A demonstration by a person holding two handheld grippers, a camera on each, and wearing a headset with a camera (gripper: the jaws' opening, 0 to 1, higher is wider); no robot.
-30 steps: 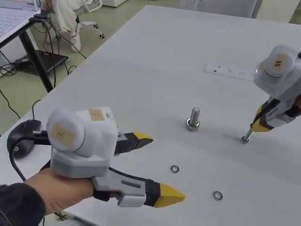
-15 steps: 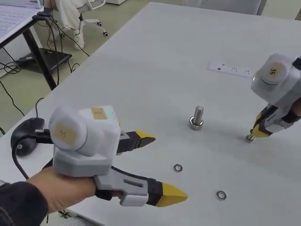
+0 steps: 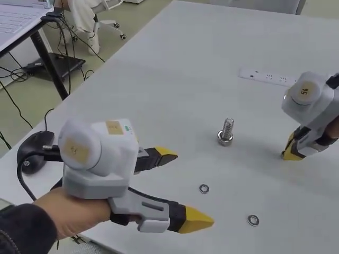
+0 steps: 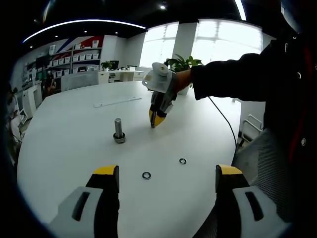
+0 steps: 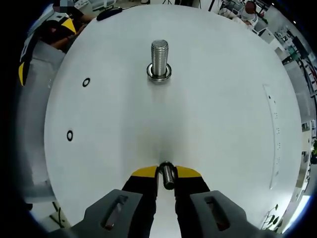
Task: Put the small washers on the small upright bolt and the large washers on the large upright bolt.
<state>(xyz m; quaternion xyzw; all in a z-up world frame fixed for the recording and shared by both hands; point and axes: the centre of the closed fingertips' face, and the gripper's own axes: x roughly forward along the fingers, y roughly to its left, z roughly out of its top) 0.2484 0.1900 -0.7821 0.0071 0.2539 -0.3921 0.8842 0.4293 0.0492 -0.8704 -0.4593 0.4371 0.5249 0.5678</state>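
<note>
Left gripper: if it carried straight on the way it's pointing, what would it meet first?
Probably the nearer washer, flat on the table just ahead of the left gripper, jaws open. Height above the table is unclear; passing over it, the right gripper holding the small bolt comes next.

Head view: bright, even, diffuse light on the white table (image 3: 175, 79); only faint soft shadows beside the large bolt (image 3: 226, 131) and under the right gripper (image 3: 291, 154). Left gripper view: windows (image 4: 228, 42) far right blown out, ceiling strip light (image 4: 79, 23) bent by fisheye, sleeve (image 4: 233, 82) crushed to near black. Right gripper view: mild glare on table, edges warped, small bolt (image 5: 167, 173) between the jaws slightly soft.
</note>
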